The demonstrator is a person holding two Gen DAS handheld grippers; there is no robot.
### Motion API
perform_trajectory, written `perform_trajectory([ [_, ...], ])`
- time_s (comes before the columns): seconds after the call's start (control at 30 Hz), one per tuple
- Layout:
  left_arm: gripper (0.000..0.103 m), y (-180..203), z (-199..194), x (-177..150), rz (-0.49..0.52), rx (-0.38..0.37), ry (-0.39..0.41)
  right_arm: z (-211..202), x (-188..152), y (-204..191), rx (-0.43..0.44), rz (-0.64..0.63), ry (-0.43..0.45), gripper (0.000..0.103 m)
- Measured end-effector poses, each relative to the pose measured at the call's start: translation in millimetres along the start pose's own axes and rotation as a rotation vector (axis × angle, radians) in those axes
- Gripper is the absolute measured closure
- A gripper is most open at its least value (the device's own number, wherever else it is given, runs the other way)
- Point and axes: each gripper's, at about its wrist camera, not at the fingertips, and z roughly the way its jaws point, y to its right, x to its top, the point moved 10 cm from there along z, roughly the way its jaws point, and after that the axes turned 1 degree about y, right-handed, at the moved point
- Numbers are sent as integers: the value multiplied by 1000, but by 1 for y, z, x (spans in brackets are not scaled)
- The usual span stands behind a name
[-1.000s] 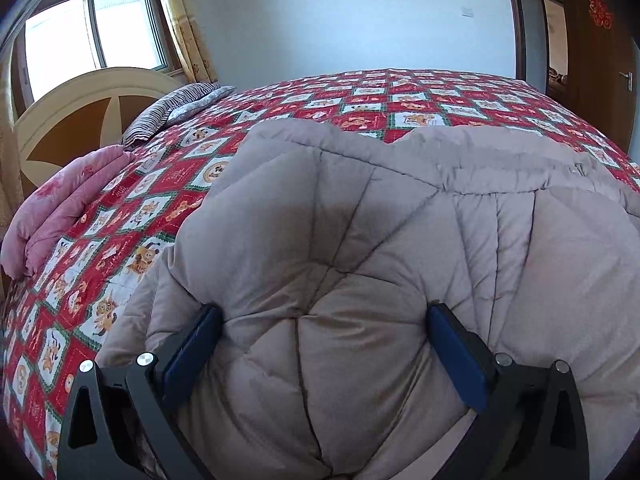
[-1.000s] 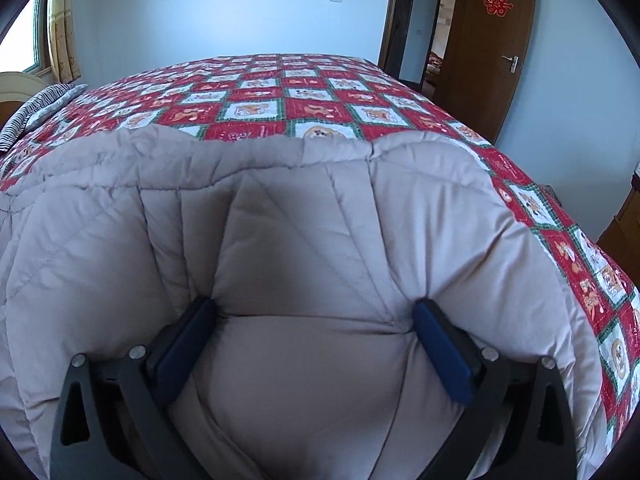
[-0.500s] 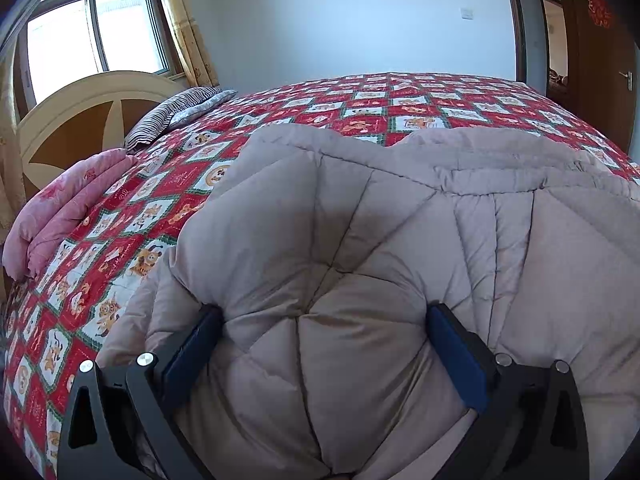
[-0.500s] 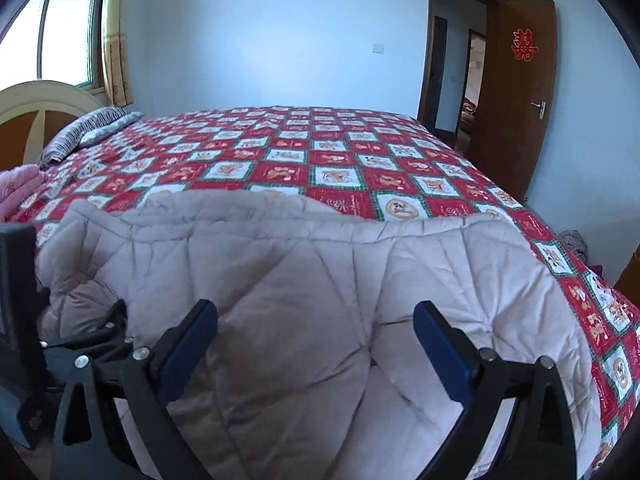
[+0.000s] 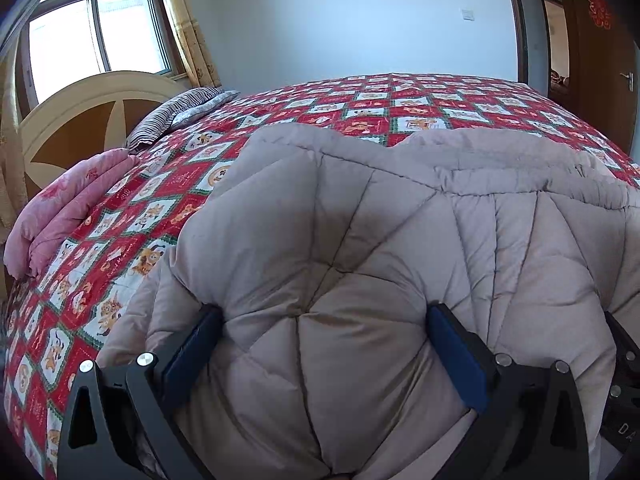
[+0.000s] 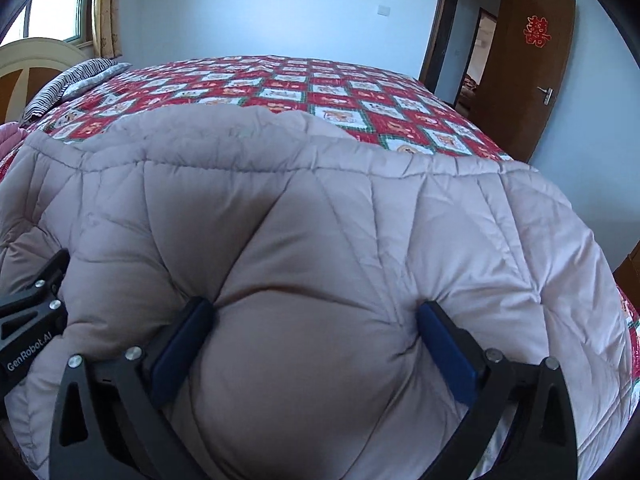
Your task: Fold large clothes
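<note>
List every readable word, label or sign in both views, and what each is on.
"GenRobot.AI": white lettering on the black left gripper body.
"囍": red paper cutout on the brown wooden door.
"DA": cut-off letters on the black right gripper body.
Red patchwork bedspread captions: too small.

bed: red patchwork bedspread (image 5: pixel 360 100) with cartoon squares | head end: striped pillow (image 5: pixel 176 118) by the cream headboard (image 5: pixel 80 120) — folded pink blanket (image 5: pixel 68 208) just beside | window (image 5: pixel 100 40), yellow curtain (image 5: pixel 192 32) | far side: brown door (image 6: pixel 532 80) open, red paper-cut (image 6: pixel 538 31) on it
</note>
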Motion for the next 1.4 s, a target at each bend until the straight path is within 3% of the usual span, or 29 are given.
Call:
perform_trajectory([
  [0.33, 1, 0, 0, 0, -1, -4, 0, -2, -2, 2, 22, 3, -30, 0],
  [0.57, 1, 1, 0, 0, -4, -8, 5, -57, -30, 0, 40, -44, 49, 0],
  [0.7, 1, 2, -2, 1, -4, -11, 13, -52, -48, 2, 8, -49, 67, 0],
  [0.9, 1, 1, -3, 0, -1, -6, 15, -40, -47, -4, 3, -84, 22, 0],
  [1.1, 1, 2, -2, 0, -8, -12, 17, -81, -57, 5, 40, -60, 94, 0],
  [1.2, 1, 2, -3, 1, -7, -13, 20, -68, -75, -1, 19, -94, 70, 0],
  [1.4, 1, -7, -21, -3, -11, -57, 15, -55, -76, -3, 19, -104, 31, 0],
])
